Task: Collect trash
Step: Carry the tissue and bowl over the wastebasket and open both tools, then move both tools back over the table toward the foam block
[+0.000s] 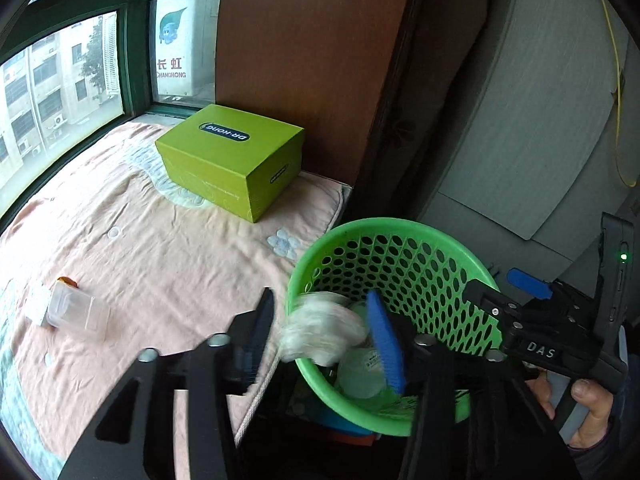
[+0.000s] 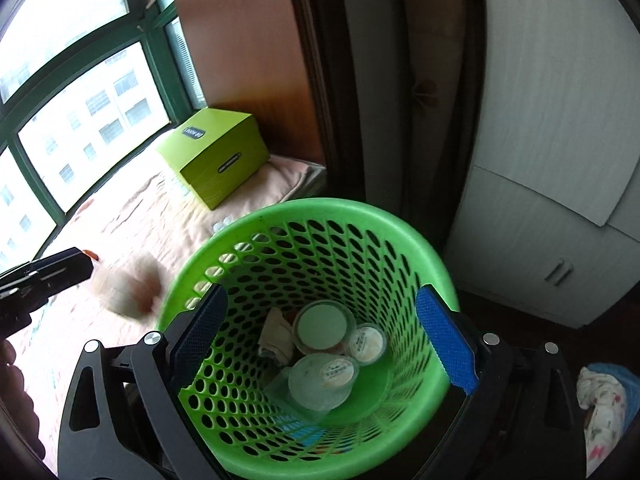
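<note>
A green perforated basket [image 1: 424,256] [image 2: 320,216] stands beside the bed. My right gripper [image 2: 324,340] is shut on the basket's near wall, one finger on each side. Inside the basket lie round lidded cups [image 2: 324,324] and crumpled paper [image 2: 276,336]. My left gripper [image 1: 324,328] is open over the basket's left rim, and a blurred white crumpled wad [image 1: 320,332] sits between its fingers, apparently loose in the air. In the right wrist view the wad [image 2: 128,288] is a blur just left of the basket. A clear plastic container [image 1: 76,312] lies on the bed.
A lime green shoebox [image 1: 232,156] [image 2: 216,152] sits on the pink bedspread [image 1: 140,248] near the window. A brown wooden panel [image 1: 304,60] and grey cabinet doors [image 2: 540,160] stand behind the basket. Floral cloth [image 2: 600,400] lies at lower right.
</note>
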